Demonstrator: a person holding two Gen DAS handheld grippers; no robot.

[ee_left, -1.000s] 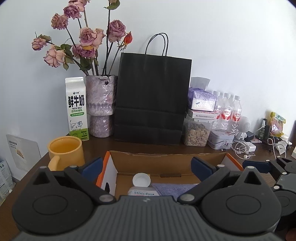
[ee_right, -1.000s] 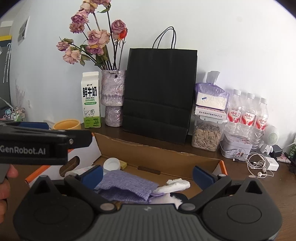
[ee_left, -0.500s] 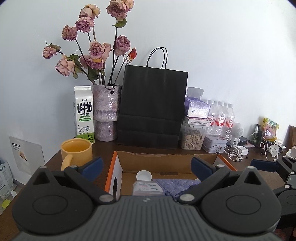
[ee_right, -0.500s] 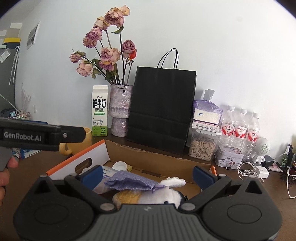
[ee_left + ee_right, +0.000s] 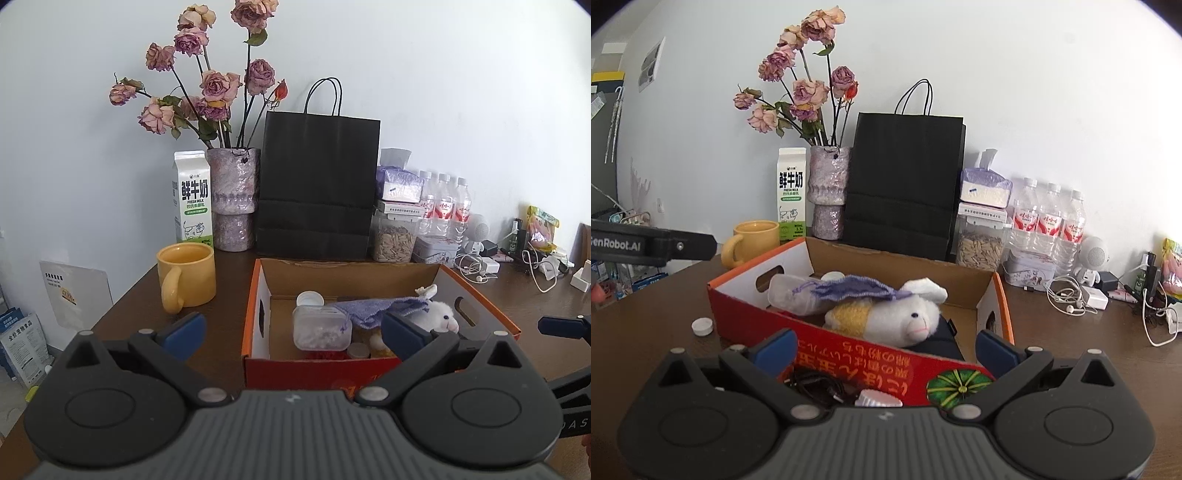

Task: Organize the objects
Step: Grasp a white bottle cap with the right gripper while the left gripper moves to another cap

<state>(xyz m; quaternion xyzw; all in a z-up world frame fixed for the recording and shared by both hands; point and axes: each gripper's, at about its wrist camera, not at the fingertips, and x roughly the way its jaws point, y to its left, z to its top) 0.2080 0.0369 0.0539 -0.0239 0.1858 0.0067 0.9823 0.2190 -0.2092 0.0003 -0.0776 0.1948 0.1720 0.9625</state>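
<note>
An open orange cardboard box (image 5: 255, 306) (image 5: 746, 295) stands on the brown table. Inside lie a clear plastic jar (image 5: 320, 328) (image 5: 792, 291), a purple knit pouch (image 5: 376, 306) (image 5: 857, 288), a white plush sheep (image 5: 439, 314) (image 5: 905, 317) and a dark item (image 5: 936, 341). My left gripper (image 5: 293, 330) is open and empty, in front of the box. My right gripper (image 5: 886, 347) is open and empty, at the box's near wall. A white cap (image 5: 702, 326), a dark cable (image 5: 820, 387) and another white cap (image 5: 877, 398) lie in front of the box.
A yellow mug (image 5: 186, 277) stands left of the box. Behind it are a milk carton (image 5: 192, 197), a vase of dried roses (image 5: 232, 199), a black paper bag (image 5: 317, 184), a seed jar (image 5: 393, 240), water bottles (image 5: 445, 206) and tangled cables (image 5: 1071, 299).
Both grippers have pulled back and up from over the box; the box's front wall and the items before it have come into view. Both stay open and empty.
</note>
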